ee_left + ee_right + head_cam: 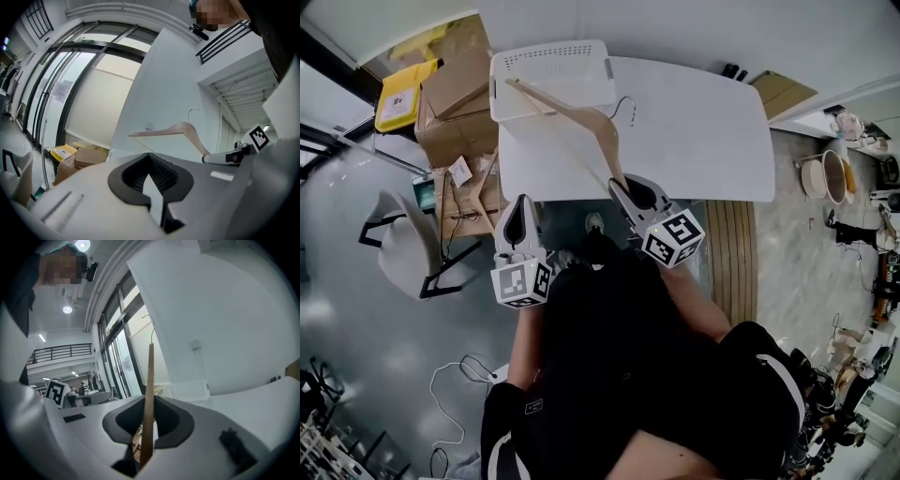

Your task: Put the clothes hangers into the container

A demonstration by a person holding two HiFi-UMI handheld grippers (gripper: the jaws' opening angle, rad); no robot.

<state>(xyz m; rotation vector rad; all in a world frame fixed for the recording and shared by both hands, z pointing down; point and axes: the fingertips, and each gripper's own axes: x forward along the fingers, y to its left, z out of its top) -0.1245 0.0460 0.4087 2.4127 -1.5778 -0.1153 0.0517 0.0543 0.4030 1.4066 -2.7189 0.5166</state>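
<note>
1. Progress: one wooden hanger is on its way and is not yet in the container. The right gripper is clenched on the end of one hanger arm. In the right gripper view the wood stands edge-on, pinched between the pads.
2. Hanger position: it runs from the right gripper at the near edge of the white table toward the white container. The far arm tip lies over the container's opening. The hook is just beside the container's right wall. I cannot tell whether the tip rests on the container or hangs above it.
3. Left gripper: the jaws are together with nothing between them. It hovers off the table's near-left corner, apart from the hanger.
4. Done so far: no other hanger shows inside the container, so I judge this to be the first one.
5. Left to do: lower and release this hanger. What look like more wooden hangers lie beyond the table's left edge, beside the cardboard boxes.
6. Edges: the container sits at the table's far-left corner and has raised walls. The hanger must clear the rim, and the hook could snag on it.
7. Room: the table is bare to the right, which gives free swing there. The left side is crowded by the boxes and a chair.
</note>
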